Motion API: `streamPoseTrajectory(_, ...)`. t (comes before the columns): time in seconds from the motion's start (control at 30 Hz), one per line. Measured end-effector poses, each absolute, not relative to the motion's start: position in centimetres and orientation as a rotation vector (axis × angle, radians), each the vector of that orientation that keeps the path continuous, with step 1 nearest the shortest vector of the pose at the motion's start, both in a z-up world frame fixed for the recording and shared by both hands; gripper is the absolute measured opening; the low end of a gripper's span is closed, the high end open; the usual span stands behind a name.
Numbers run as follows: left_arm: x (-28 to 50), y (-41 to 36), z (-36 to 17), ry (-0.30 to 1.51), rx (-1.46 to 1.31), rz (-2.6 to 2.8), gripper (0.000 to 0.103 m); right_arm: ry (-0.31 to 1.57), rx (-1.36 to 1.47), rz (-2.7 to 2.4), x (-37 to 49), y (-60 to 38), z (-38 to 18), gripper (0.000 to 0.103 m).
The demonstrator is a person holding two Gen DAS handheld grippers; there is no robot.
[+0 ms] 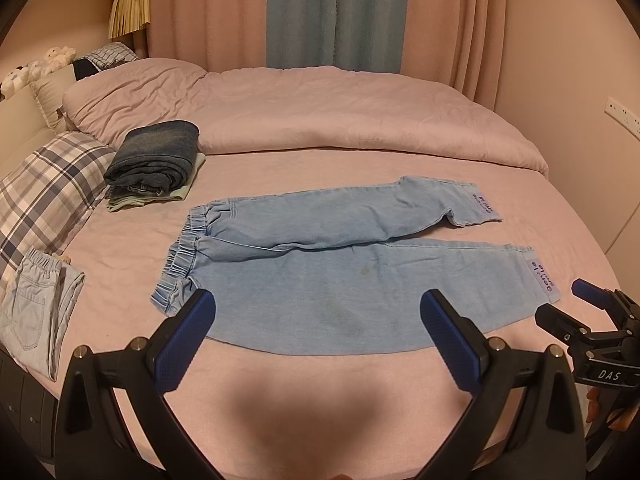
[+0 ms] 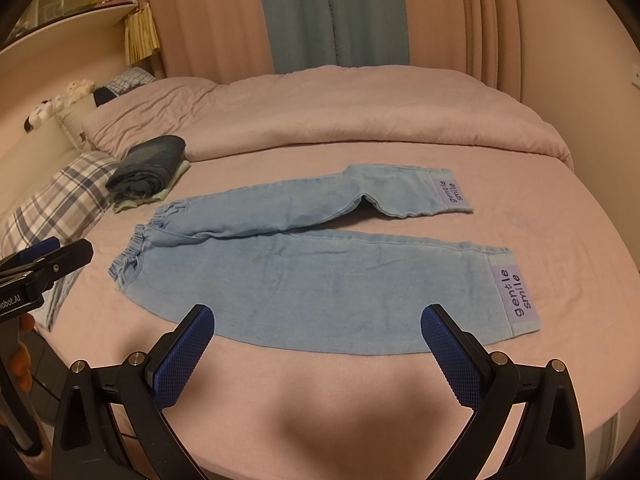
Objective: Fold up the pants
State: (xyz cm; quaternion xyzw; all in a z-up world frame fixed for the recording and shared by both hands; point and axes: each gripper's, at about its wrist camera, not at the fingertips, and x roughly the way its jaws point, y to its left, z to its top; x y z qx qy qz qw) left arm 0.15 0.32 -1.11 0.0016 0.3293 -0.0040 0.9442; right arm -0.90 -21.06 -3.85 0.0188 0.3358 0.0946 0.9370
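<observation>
Light blue denim pants (image 1: 340,272) (image 2: 320,276) lie flat on the pink bed, waistband to the left, both legs stretched to the right with purple "gentle smile" cuffs (image 2: 516,296). The far leg is bent near its cuff. My left gripper (image 1: 316,312) is open and empty, hovering over the near edge of the near leg, toward the waistband. My right gripper (image 2: 318,324) is open and empty over the same near edge, toward the cuff. Each gripper shows at the edge of the other's view (image 1: 592,312) (image 2: 48,256).
A folded stack of dark jeans (image 1: 156,160) (image 2: 146,172) sits at the back left beside a plaid pillow (image 1: 44,196). Another light denim garment (image 1: 36,304) lies at the bed's left edge. A rolled pink duvet (image 1: 320,120) runs along the back, with curtains behind.
</observation>
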Motion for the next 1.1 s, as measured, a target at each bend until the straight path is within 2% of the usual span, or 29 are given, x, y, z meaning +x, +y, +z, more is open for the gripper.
streamPoseTrajectory(0.3, 0.3, 0.3, -1.5, 0.636, -0.008, -0.012, 0.102, 0.656, 0.056, 0.21, -0.8, -20.9, -5.1, 0.103)
streamPoseTrajectory(0.73, 2.1, 1.5, -3.2, 0.735, 0.013, -0.007, 0.102, 0.686, 0.022, 0.209, 0.3, -20.0, -5.8, 0.103)
streamPoseTrajectory(0.87, 4.0, 4.7, -5.8, 0.794, -0.083, 0.01, 0.102, 0.671, 0.022, 0.262, 1.3, -18.5, -6.8, 0.103)
streamPoseTrajectory(1.1, 4.6, 13.9, -12.8, 0.986, -0.338, 0.131, 0.102, 0.745, -0.168, 0.374, 3.4, -11.3, -12.7, 0.103)
